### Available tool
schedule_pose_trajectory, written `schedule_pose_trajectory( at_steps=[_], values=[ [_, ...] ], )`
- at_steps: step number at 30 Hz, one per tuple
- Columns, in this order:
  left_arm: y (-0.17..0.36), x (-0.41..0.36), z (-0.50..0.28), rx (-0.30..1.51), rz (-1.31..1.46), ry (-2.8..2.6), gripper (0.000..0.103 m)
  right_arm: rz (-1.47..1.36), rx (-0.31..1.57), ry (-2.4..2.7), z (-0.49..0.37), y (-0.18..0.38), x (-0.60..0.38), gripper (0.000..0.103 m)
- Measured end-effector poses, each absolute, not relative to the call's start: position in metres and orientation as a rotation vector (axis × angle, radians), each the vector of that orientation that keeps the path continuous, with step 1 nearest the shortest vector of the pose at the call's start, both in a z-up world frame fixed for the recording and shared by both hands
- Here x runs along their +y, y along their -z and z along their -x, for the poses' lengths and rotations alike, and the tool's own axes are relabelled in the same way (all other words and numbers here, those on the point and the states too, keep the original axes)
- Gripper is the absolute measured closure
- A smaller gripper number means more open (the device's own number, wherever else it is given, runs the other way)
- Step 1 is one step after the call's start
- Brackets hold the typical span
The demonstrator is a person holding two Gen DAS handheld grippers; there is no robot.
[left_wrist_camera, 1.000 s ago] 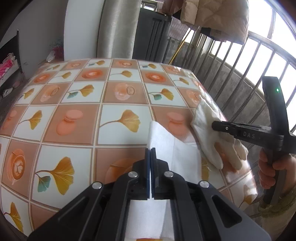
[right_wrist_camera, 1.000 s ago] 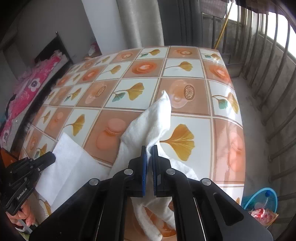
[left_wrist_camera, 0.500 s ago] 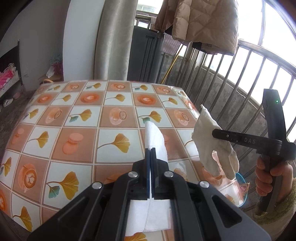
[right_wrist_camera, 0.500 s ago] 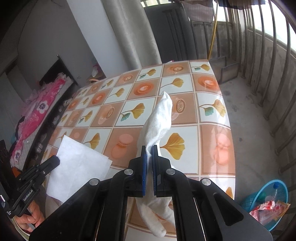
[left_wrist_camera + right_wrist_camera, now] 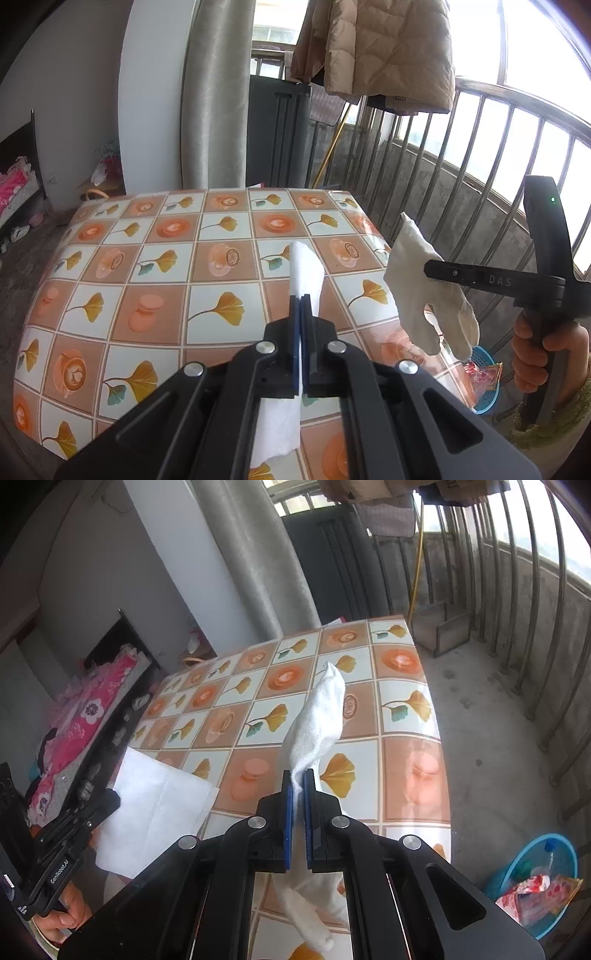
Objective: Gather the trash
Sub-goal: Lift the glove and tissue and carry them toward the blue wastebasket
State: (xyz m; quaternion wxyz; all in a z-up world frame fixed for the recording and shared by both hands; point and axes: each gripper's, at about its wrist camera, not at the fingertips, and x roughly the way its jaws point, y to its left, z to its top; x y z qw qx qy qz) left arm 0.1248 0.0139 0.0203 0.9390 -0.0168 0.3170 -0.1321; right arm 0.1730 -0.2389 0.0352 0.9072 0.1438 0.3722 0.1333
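My left gripper point(image 5: 301, 299) is shut on a flat white paper napkin point(image 5: 306, 273), which hangs clear above the table point(image 5: 155, 280). From the right wrist view the same napkin point(image 5: 159, 805) droops from the left gripper point(image 5: 110, 801) at the lower left. My right gripper point(image 5: 298, 773) is shut on a white cotton glove point(image 5: 317, 720); its fingers dangle below the jaws. In the left wrist view the glove point(image 5: 417, 288) hangs from the right gripper point(image 5: 428, 266) beyond the table's right edge.
The table wears an orange and white tiled cloth with leaf prints. A blue basket point(image 5: 532, 882) with wrappers in it stands on the floor to the table's right, by metal railings point(image 5: 535, 602). A jacket point(image 5: 388, 48) hangs above. Pink bedding point(image 5: 85, 723) lies at far left.
Both grippers have risen and pulled back from the table, lifting the napkin and the glove off its surface. More of the room and the blue basket show now.
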Motion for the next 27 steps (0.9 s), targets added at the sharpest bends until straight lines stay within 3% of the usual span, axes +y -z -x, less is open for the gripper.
schedule_pose_trajectory(
  at_steps=[27],
  values=[
    [-0.055, -0.073, -0.101, 0.589, -0.059, 0.419, 0.103, -0.450, 0.649, -0.158, -0.109, -0.050, -0.348, 0.099]
  ],
)
